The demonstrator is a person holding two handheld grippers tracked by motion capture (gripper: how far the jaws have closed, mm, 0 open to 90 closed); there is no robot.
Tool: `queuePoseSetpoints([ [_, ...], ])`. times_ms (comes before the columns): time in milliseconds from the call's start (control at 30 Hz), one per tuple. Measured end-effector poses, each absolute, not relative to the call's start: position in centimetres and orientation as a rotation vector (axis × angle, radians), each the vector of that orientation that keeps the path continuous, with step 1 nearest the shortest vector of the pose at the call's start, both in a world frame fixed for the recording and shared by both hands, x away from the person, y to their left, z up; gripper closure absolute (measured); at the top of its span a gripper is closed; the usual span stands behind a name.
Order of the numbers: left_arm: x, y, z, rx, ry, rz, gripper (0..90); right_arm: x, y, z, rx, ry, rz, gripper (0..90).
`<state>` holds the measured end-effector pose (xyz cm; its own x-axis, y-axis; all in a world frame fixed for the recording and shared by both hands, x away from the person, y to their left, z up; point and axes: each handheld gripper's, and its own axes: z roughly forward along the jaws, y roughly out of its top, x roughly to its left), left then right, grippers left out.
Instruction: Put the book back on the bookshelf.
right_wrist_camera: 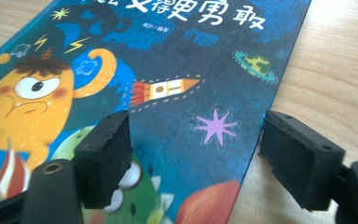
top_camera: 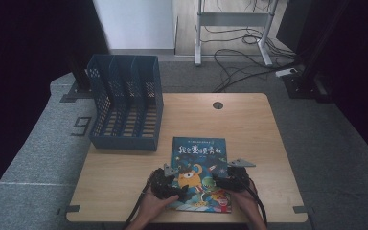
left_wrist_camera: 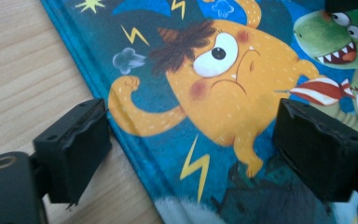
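Now both tongs, left [left_wrist_camera: 191, 144] and right [right_wrist_camera: 193, 154], gape wide, each straddling a book [top_camera: 199, 158] edge, gripping nothing.

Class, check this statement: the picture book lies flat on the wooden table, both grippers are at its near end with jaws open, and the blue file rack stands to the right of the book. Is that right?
One detail is wrong. The blue file rack stands to the left of the picture book and farther back, as the high view shows. The rest holds: the book lies flat on the wooden table, and the left gripper and right gripper are open at its near end.
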<state>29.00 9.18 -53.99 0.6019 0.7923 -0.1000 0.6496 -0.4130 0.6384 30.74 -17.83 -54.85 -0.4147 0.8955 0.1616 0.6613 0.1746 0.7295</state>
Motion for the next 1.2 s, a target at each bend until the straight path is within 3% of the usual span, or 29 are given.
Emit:
queuePoseSetpoints([
  [533, 32.0, 9.0, -54.1, 2.147, 1.178, 0.289, 11.4, 33.7, -17.5, -54.7, 1.486, 2.144, 1.068, 20.5],
  [900, 32.5, 8.9, -54.0, 2.151, 1.184, 0.291, 11.0, 36.1, -17.3, -54.8, 1.495, 2.142, 1.048, 18.4],
  [1200, 32.4, 8.8, -54.1, 2.146, 1.186, 0.297, 11.1, 36.0, -17.7, -54.5, 1.537, 2.133, 1.097, 19.6],
])
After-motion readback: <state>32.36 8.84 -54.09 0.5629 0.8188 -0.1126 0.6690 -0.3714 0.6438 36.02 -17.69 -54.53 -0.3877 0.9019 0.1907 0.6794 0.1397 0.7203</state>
